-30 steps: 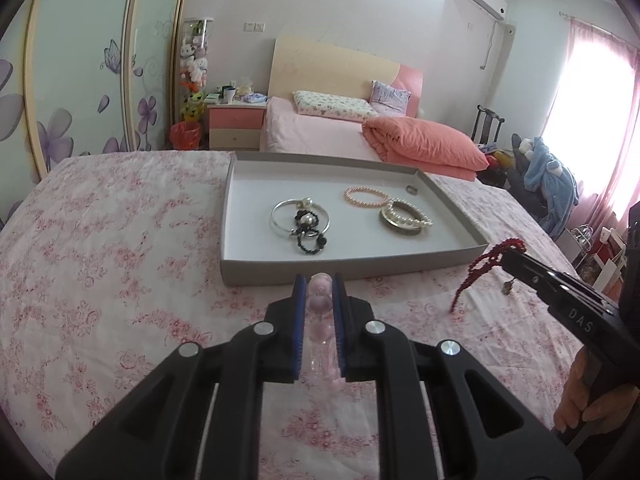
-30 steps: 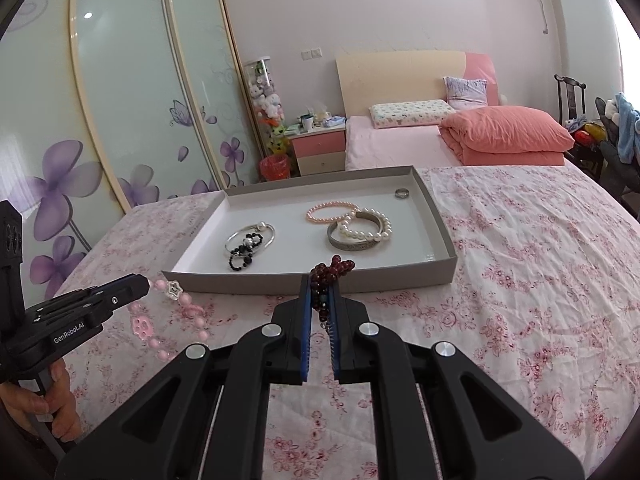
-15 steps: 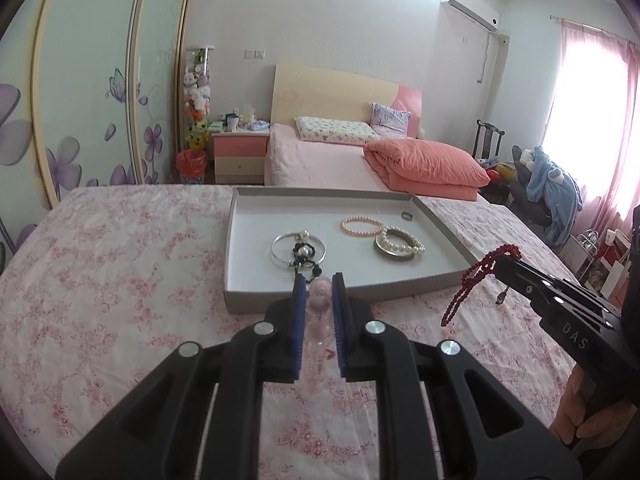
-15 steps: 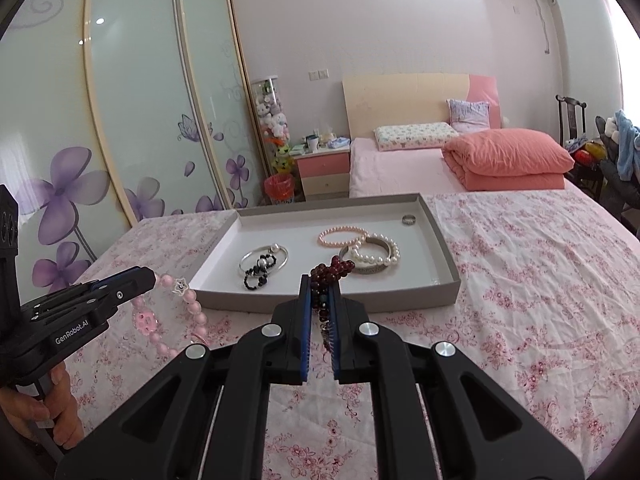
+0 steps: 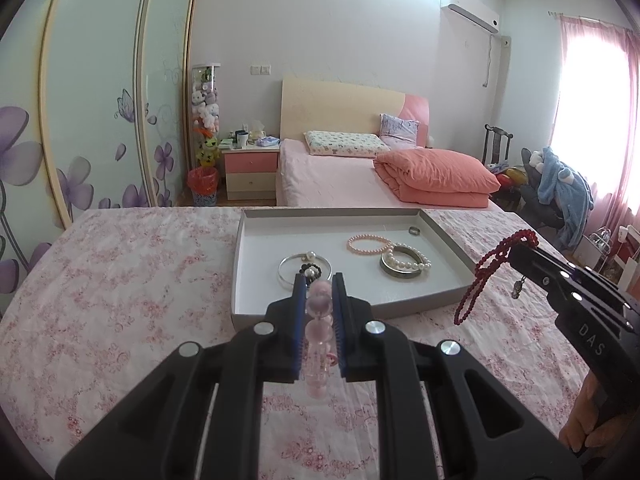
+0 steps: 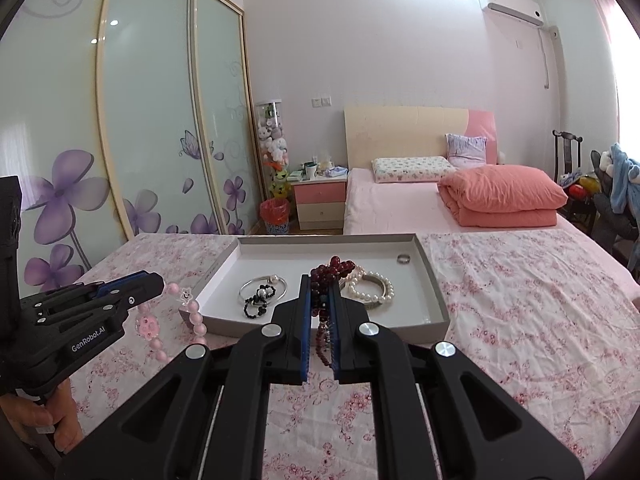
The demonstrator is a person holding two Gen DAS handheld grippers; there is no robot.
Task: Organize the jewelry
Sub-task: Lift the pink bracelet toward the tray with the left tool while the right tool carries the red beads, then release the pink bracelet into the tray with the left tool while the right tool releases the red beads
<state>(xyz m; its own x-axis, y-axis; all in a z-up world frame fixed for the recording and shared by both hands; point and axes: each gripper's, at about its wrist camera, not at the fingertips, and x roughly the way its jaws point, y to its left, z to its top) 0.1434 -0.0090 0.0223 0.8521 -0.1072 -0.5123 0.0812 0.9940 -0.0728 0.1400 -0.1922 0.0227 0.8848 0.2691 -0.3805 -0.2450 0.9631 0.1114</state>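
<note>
While both tilt downward, left gripper pinches pink bracelet.

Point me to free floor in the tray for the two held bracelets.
Free: tray far-left corner behind the silver bangle, and the near-right floor before the pearl bracelet. Crowded: the middle, where bangle, black beads, pink pearl strand and pearls cluster.

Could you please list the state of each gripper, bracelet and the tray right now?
Left gripper: shut on pink bracelet, which hangs.
Right gripper: shut on red beads, which dangle.
Tray: open, holds bangles, pearl bracelets and a ring.
</note>
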